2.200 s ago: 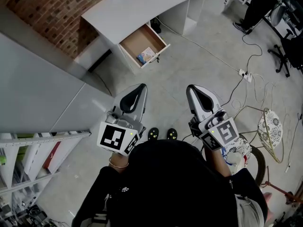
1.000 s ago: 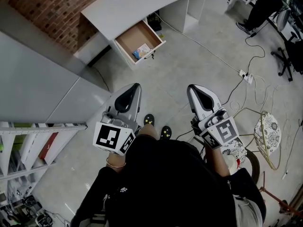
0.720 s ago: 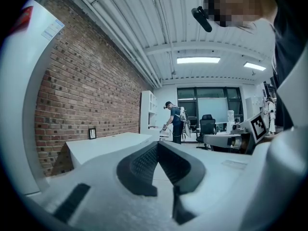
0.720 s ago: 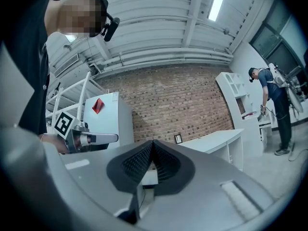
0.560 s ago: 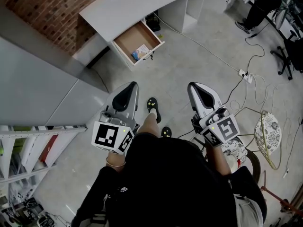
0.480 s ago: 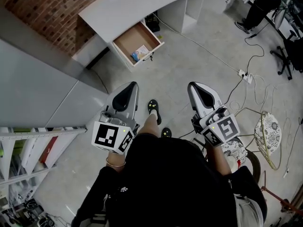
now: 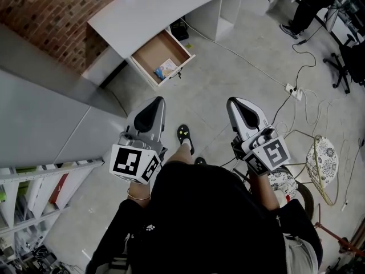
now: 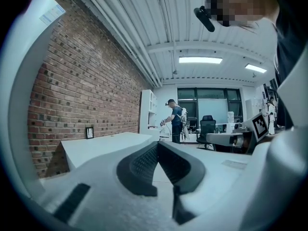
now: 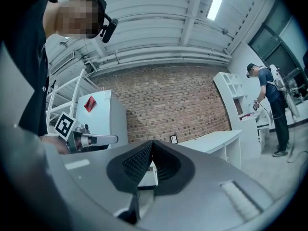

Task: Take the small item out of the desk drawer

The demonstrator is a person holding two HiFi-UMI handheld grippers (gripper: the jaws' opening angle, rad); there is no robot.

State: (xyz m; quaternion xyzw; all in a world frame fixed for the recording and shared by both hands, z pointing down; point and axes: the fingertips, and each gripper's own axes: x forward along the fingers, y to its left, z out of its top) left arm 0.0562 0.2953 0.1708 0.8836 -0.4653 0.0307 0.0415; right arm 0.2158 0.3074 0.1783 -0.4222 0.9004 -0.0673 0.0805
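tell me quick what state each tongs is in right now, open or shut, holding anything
left tongs: closed, tips together, holding nothing
right tongs: closed, tips together, holding nothing

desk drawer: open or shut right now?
Open. In the head view the drawer sticks out from under the white desk, its brown bottom exposed with the small item lying inside.
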